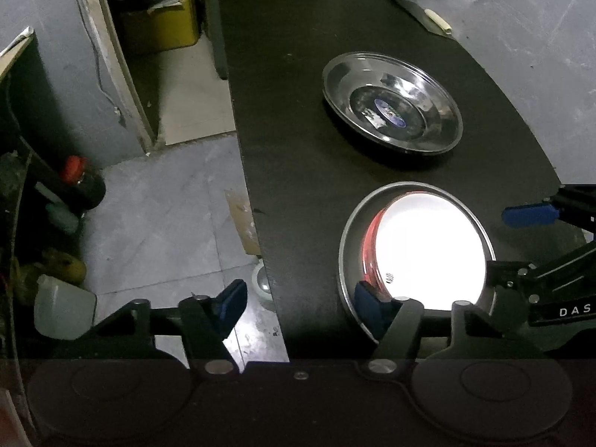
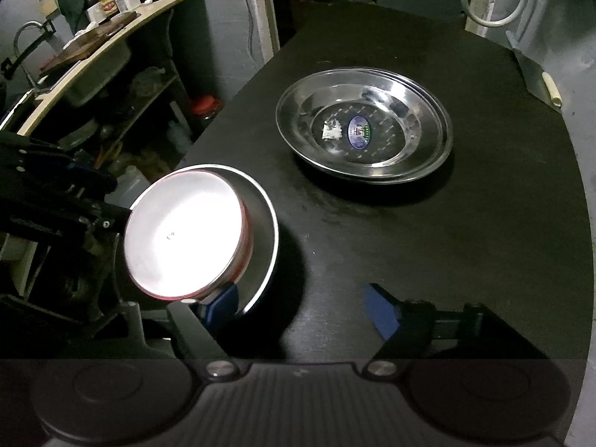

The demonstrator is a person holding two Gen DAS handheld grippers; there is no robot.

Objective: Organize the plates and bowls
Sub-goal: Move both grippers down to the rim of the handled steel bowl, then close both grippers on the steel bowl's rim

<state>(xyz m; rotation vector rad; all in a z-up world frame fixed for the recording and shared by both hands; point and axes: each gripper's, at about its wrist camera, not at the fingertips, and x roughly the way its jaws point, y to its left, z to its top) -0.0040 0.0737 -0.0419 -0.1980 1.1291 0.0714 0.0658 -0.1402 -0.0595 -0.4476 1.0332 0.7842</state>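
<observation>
On the left we see the grey tiled floor (image 1: 156, 216) below the table, with a red-capped jar (image 1: 80, 182) and a pale plastic jug (image 1: 61, 307) standing by the dark shelf. Our left gripper (image 1: 301, 307) is spread wide. One blue finger hangs over the floor, past the table edge. The other blue finger (image 1: 368, 307) sits at the near rim of the steel bowl (image 1: 348, 223).

The steel bowl stands close to the left edge of the black table (image 1: 298, 111). Inside it sits a red bowl with a white inside (image 2: 182, 234), tilted toward one side. Our right gripper (image 2: 301, 305) is wide too. Its left finger (image 2: 219, 301) is right at the red bowl's near rim, and we cannot tell if it touches. Its right finger is over bare table.

Farther back, well apart from the bowls, the steel plates (image 2: 363, 126) are stacked, with an oval sticker in the top one. There is open black table between them and all around. A cleaver (image 2: 536, 74) lies at the far right corner.
</observation>
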